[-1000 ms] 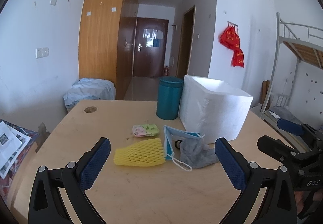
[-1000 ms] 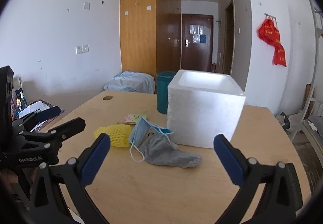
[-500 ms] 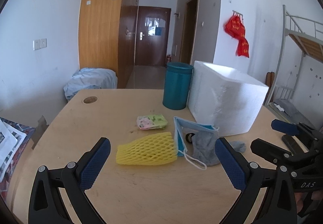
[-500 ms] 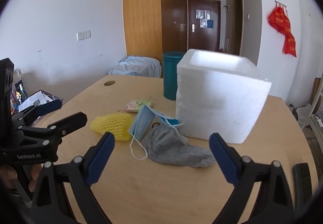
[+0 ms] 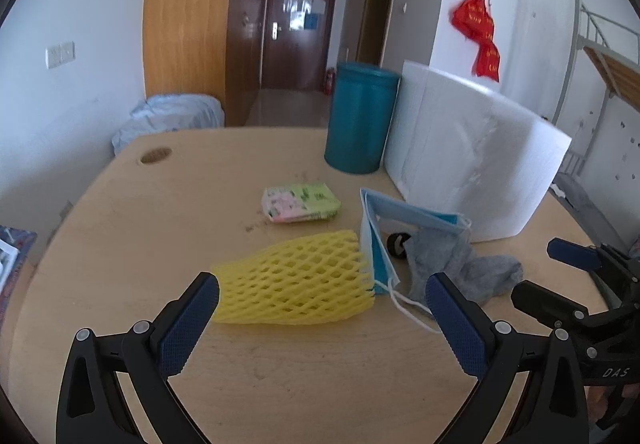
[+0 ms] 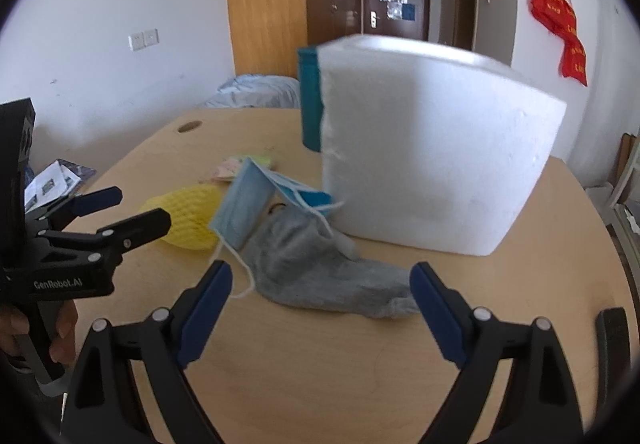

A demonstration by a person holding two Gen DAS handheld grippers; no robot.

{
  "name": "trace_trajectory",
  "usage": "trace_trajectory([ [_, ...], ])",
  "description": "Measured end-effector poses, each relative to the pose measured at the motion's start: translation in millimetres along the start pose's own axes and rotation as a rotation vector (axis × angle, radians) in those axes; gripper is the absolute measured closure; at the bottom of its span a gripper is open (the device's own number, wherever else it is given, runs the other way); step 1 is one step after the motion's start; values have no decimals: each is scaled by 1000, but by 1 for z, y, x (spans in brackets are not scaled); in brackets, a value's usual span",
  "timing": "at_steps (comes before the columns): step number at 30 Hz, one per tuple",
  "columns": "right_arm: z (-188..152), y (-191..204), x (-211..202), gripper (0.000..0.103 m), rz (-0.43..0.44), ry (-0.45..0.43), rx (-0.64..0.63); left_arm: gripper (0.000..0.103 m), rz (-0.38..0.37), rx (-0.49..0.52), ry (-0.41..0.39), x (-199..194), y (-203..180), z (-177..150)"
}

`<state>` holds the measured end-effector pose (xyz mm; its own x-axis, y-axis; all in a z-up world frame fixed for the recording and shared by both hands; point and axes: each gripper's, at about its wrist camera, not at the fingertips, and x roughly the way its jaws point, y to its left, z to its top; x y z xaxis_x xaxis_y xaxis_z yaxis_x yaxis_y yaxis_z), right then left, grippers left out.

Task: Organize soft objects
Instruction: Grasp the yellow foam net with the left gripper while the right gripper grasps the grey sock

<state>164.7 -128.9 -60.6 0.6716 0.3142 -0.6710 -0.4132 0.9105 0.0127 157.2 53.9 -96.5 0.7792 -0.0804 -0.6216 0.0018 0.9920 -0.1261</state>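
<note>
On the wooden table lie a yellow foam net sleeve (image 5: 296, 280), a blue face mask (image 5: 384, 228), a grey sock (image 5: 460, 268) and a small tissue pack (image 5: 300, 202). A white foam box (image 5: 472, 160) stands behind them. My left gripper (image 5: 320, 300) is open, just short of the yellow sleeve. My right gripper (image 6: 320, 284) is open, just short of the grey sock (image 6: 320, 268). The mask (image 6: 248, 208), sleeve (image 6: 188, 220) and box (image 6: 432, 164) also show in the right wrist view. Both grippers are empty.
A teal cylindrical bin (image 5: 360, 116) stands on the table behind the tissue pack, beside the foam box. A cable hole (image 5: 156, 155) sits at the table's far left. A bunk bed (image 5: 608, 60) stands at the right. Papers (image 6: 56, 180) lie left of the table.
Both grippers have moved forward and lower toward the soft items; the sleeve and sock now lie close before the fingertips. Both stay open.
</note>
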Motion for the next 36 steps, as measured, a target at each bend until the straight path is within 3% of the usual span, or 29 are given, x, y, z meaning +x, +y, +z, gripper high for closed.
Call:
trace_trajectory([
  [12, -3, -11, 18, 10, -13, 39, 6, 5, 59, -36, 111, 37, 11, 1],
  [17, -4, -17, 27, 10, -10, 71, 23, 24, 68, -43, 164, 50, 14, -3],
  [24, -2, -11, 34, 10, 19, 97, -7, 47, 84, -61, 146, 48, 21, -3],
  [29, 3, -2, 43, 10, 30, 121, -26, 79, 73, -85, 142, 47, 27, -2],
  [36, 9, -5, 59, 14, 40, 173, 10, 89, 43, -110, 134, 44, 32, -3],
])
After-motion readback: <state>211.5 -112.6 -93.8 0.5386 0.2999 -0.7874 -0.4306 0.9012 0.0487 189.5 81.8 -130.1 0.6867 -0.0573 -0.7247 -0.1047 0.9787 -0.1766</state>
